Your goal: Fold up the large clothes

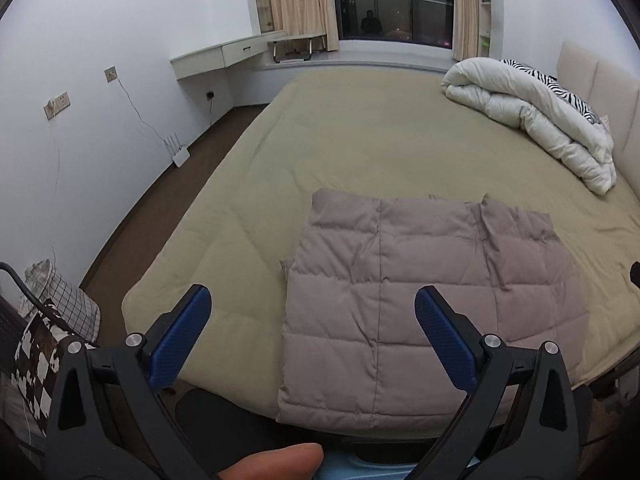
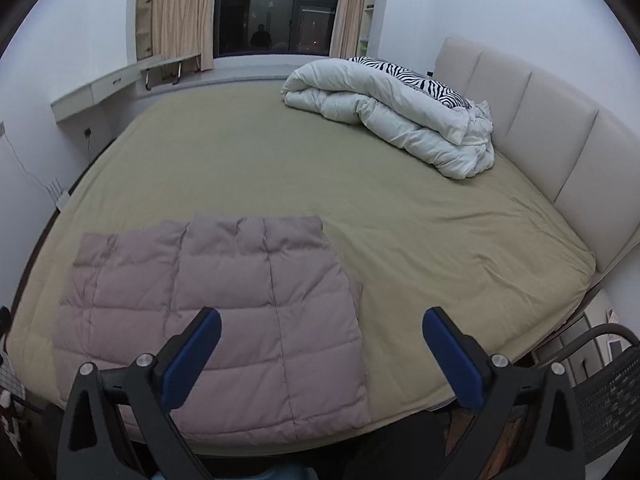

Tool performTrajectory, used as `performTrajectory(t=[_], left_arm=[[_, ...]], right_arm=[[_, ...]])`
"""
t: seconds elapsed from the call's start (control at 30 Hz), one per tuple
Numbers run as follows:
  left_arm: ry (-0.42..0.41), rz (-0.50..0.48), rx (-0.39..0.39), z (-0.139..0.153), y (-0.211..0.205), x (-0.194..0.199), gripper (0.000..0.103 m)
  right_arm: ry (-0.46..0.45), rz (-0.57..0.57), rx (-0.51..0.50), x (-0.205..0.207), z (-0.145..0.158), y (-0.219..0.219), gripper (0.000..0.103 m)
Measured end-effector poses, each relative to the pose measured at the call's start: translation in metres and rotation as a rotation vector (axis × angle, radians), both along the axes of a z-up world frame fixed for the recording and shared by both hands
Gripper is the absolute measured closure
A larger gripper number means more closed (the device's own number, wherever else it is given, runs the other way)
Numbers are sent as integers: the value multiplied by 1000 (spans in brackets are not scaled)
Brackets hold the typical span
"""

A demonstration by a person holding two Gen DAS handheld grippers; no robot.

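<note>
A mauve quilted down garment (image 1: 416, 300) lies folded into a flat rectangle on the olive bedspread (image 1: 360, 140), at the near edge of the bed. In the right wrist view the same garment (image 2: 224, 312) sits to the lower left. My left gripper (image 1: 312, 300) hovers above the garment's near left part, jaws wide open and empty. My right gripper (image 2: 320, 322) is held over the garment's right edge, also wide open with nothing between its blue pads. A thumb (image 1: 276, 460) shows at the bottom of the left wrist view.
A bunched white duvet (image 2: 400, 116) with a zebra-print pillow (image 2: 416, 76) lies by the padded headboard (image 2: 540, 128). A checked basket (image 1: 68, 300) stands on the floor at left, a mesh chair (image 2: 608, 392) at right. Desk and window lie beyond the bed.
</note>
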State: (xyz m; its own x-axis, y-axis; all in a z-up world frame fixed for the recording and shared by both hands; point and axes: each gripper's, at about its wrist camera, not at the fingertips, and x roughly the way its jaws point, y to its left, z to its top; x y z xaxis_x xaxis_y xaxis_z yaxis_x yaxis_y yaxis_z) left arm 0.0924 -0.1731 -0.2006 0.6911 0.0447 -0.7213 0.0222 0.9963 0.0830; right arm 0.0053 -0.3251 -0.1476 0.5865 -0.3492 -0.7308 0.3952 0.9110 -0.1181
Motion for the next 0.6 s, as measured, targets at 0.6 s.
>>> performTrajectory(t=[0.6], left_arm=[[39, -18, -11, -2, 21, 10, 0]], right_arm=[[26, 65, 45, -7, 3, 29, 0]])
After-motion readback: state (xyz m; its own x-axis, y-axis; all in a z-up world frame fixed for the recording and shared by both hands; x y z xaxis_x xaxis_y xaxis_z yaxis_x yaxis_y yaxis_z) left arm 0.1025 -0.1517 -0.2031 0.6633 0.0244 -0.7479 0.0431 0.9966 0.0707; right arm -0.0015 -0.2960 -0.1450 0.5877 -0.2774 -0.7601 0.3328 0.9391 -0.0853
